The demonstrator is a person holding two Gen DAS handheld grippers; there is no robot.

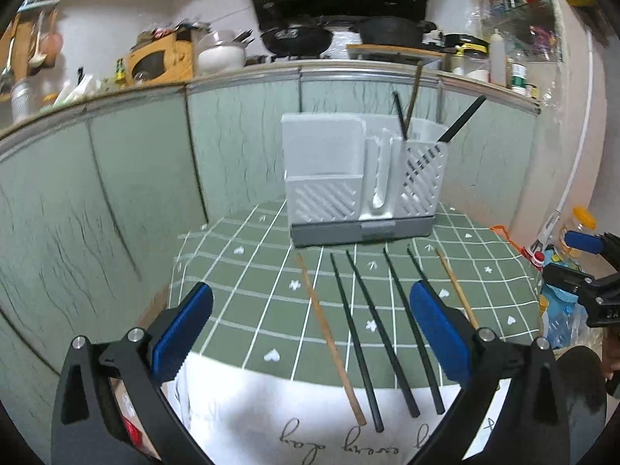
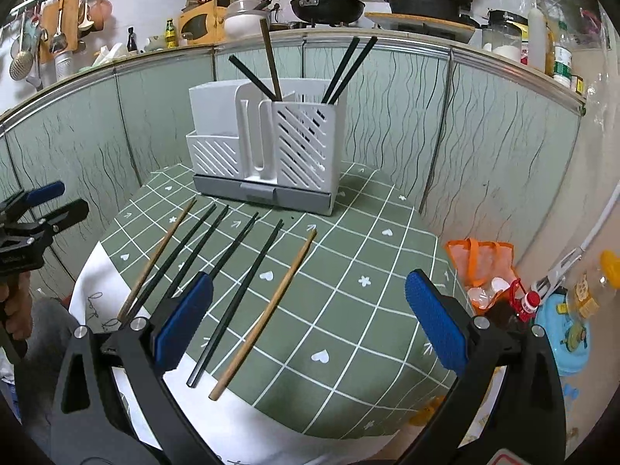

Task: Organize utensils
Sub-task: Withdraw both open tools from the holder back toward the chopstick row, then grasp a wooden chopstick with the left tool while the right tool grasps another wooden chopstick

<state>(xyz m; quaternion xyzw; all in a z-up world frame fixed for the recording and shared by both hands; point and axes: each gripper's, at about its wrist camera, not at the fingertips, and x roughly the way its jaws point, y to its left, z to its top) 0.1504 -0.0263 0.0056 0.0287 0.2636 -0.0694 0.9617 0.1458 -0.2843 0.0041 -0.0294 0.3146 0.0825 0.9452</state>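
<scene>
A white slotted utensil holder stands at the back of the green checked table. Its right cup holds several chopsticks, black and wooden. Several loose chopsticks lie in a row in front: black ones between two wooden ones. My left gripper is open and empty above the near table edge. My right gripper is open and empty over the row's right end. Each gripper shows at the other view's edge.
Green cabinet panels wall in the table at the back and left. A cluttered counter with pans runs above. An orange bag, bottles and a blue container sit right of the table.
</scene>
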